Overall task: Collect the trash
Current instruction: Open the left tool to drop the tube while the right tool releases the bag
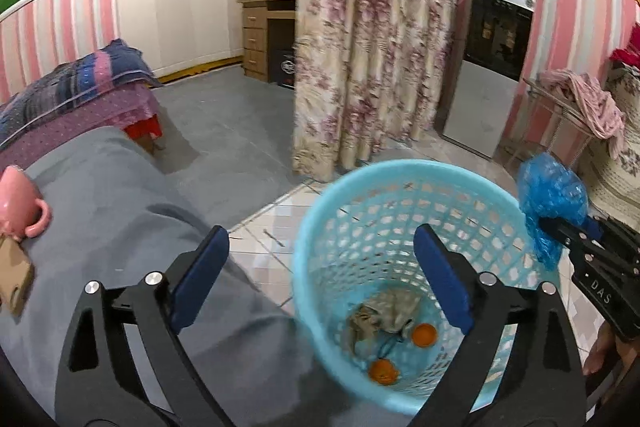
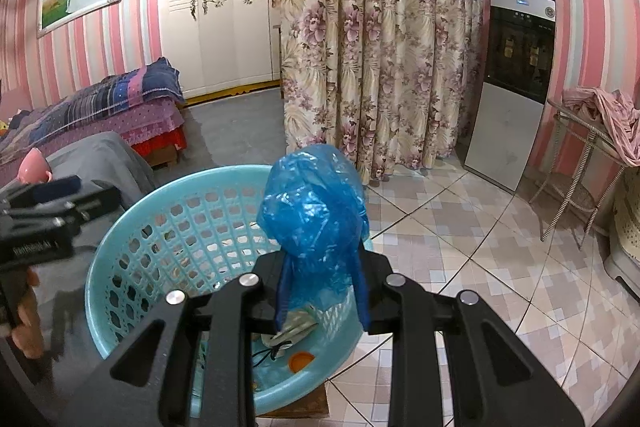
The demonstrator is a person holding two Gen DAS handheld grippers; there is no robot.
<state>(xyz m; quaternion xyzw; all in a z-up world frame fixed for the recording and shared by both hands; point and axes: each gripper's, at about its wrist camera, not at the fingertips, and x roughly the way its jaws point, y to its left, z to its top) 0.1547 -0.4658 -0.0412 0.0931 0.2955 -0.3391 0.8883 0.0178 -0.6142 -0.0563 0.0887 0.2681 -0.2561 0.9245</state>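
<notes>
A light blue plastic basket (image 1: 320,227) stands on the tiled floor beside a grey-covered table; it also shows in the right wrist view (image 2: 132,227). Inside lie crumpled paper (image 1: 384,311) and two orange caps (image 1: 424,334). My right gripper (image 2: 322,291) is shut on a crumpled blue plastic bag (image 2: 316,203) and holds it above the basket's right rim; the bag also shows in the left wrist view (image 1: 550,195). My left gripper (image 1: 320,279) is open and empty, over the basket's left side and the table edge.
A pink cup (image 1: 20,207) and a brown cardboard piece (image 1: 14,279) lie on the grey table cloth (image 1: 120,211). A floral curtain (image 1: 372,47), a water dispenser (image 1: 492,59), a bed (image 1: 76,87) and a wire rack with pink cloth (image 1: 580,107) surround the floor.
</notes>
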